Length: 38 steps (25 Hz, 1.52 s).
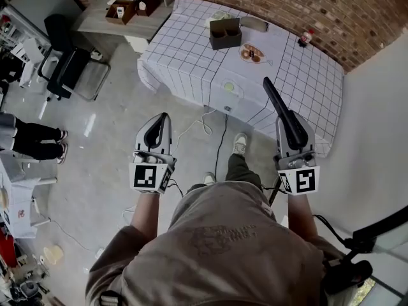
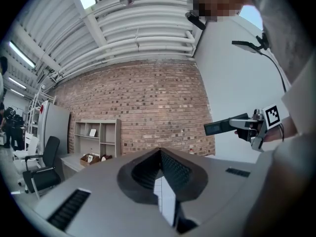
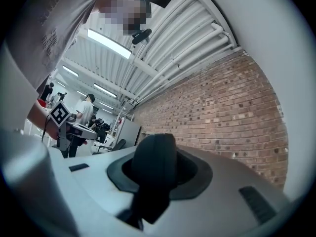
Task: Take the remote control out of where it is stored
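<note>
Here, right hand-held gripper (image 1: 290,126) clamped on black remote control (image 1: 278,104), left hand-held gripper (image 1: 163,117) closed, empty.

1. I see a white tablecloth (image 1: 191,62) ruled with a thin dark grid.
2. The brick wall (image 1: 306,5) is reddish-brown.
3. The remote control (image 1: 275,101) is black.
4. My left gripper (image 1: 163,117) and right gripper (image 1: 287,123) are pale grey, with black-and-white square markers.

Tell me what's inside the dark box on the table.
The dark box is open-topped, and nothing sticks out above its rim. Its walls and shadow hide whatever lies deeper.
</note>
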Tool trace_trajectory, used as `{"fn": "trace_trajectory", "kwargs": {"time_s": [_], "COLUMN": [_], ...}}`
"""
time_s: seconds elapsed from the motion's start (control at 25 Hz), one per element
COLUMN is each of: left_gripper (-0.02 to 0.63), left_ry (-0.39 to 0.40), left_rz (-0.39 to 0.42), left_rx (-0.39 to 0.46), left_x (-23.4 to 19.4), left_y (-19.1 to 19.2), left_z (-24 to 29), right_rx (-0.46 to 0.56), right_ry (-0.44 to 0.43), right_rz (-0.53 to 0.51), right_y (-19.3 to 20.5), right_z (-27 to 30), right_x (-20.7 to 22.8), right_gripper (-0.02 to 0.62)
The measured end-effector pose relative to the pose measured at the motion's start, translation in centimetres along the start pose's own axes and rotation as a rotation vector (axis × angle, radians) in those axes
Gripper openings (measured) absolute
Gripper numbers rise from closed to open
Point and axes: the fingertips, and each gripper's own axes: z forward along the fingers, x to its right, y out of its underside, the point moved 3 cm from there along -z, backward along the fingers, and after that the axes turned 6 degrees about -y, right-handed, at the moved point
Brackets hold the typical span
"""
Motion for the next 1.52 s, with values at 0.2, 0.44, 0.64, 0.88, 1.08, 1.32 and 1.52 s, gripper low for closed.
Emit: {"fn": "trace_trajectory", "kwargs": {"time_s": [0.2, 0.44, 0.64, 0.88, 1.08, 1.32, 1.52], "left_gripper": [0.011, 0.011, 0.011, 0.011, 0.011, 0.011, 0.011], "left_ry": [0.007, 0.022, 0.02, 0.036, 0.037, 0.073, 0.082], "left_rz": [-0.012, -0.02, -0.045, -0.051, -0.056, -0.066, -0.038], "left_rx": [0.015, 0.022, 0.014, 0.02, 0.014, 0.015, 0.009], "left_x": [-0.5, -0.8, -0.8, 0.1, 0.7, 2.6, 4.9], "left_y": [-0.4, -0.1, 0.1, -0.2, 0.0, -0.2, -1.0], "left_z": [-2.9, -4.9, -5.2, -5.2, -5.2, -5.1, -5.0], "right_rx": [-0.005, -0.021, -0.024, -0.025, -0.031, -0.016, -0.004], "right_ry": [0.007, 0.01, 0.007, 0.024, 0.022, 0.008, 0.0], "right_rz": [-0.031, -0.048, -0.061, -0.059, -0.061, -0.07, -0.063], "right_y": [-1.5, -3.1, -4.2, -4.6, -4.5, -4.7, -4.7], "right_z": [-1.6, -3.0, -3.4, -4.4, -5.0, -5.3, -5.9], "right_x": [-2.3, -4.1, -4.3, -3.8, -3.6, -2.5, -0.7], "right_gripper": [0.11, 0.11, 0.11, 0.11, 0.11, 0.11, 0.11]}}
